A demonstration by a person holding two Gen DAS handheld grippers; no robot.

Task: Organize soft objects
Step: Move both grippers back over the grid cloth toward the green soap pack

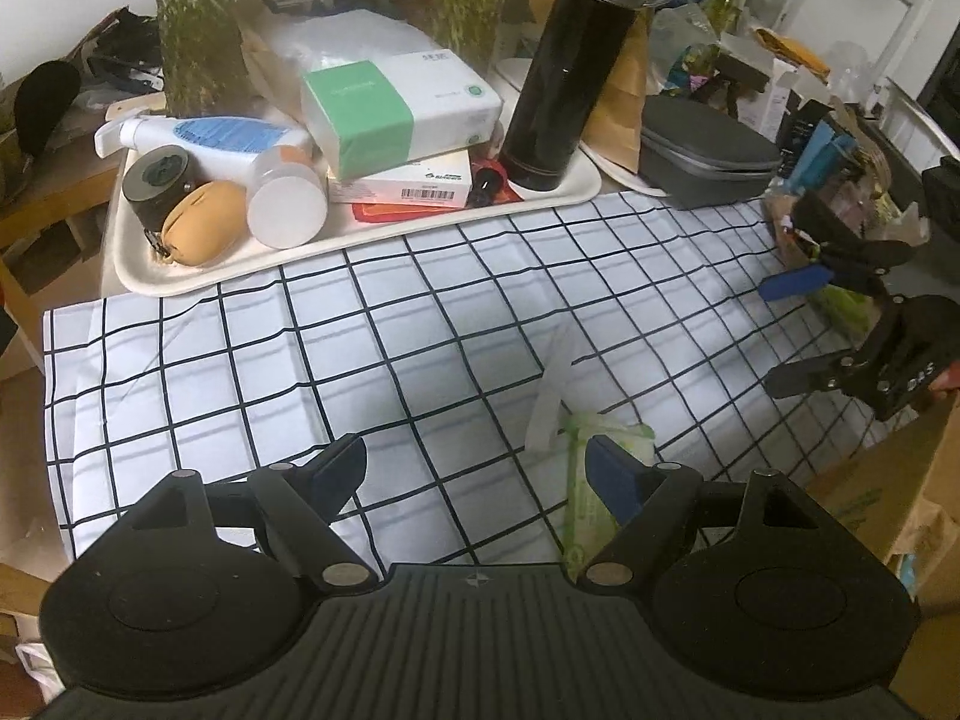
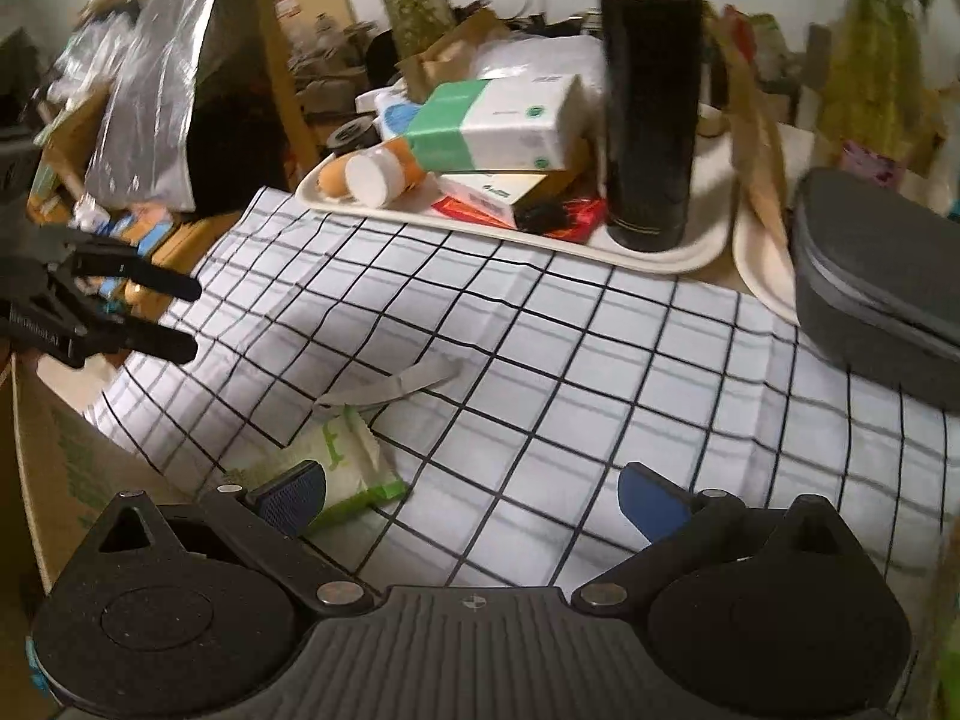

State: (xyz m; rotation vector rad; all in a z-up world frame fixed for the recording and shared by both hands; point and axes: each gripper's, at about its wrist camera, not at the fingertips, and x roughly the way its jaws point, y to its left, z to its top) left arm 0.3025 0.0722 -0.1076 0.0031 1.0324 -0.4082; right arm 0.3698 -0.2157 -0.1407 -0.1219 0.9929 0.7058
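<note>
**Guide:** Across the near half of the desk lies a white cloth with a black grid (image 1: 372,348), spread almost flat with a few soft ridges. On its near right part sits a small green and white soft packet (image 1: 576,480), and a pale strip (image 1: 549,402) trails from the packet toward the far side.

**Listener:** Where are the two tools?

**Guide:** The left gripper (image 1: 477,471) hovers low over the cloth's near edge, released, jaws wide with nothing between them; its right finger (image 1: 612,477) overlaps the packet in the left wrist view. The right gripper (image 2: 474,495) is also released and empty, its left fingertip (image 2: 291,492) just beside the packet.

**Listener:** What should happen now?

**Guide:** My guess is that the packet gets lifted off first, so the cloth can be folded. The right gripper looks better placed: centre the packet between its fingers, lower until the tips brush the cloth, then close gently, as the packet will squash. Whether a pinch would also catch cloth is hard to say; the right wrist view is blurred.

**Listener:** Any hazards?

**Guide:** Beyond the far edge a cream tray (image 1: 372,240) holds a tall black flask (image 1: 570,66) and stacked boxes (image 1: 402,105). A grey case (image 2: 870,276) rests on the cloth's far right corner, so pulling the cloth would drag it.
</note>
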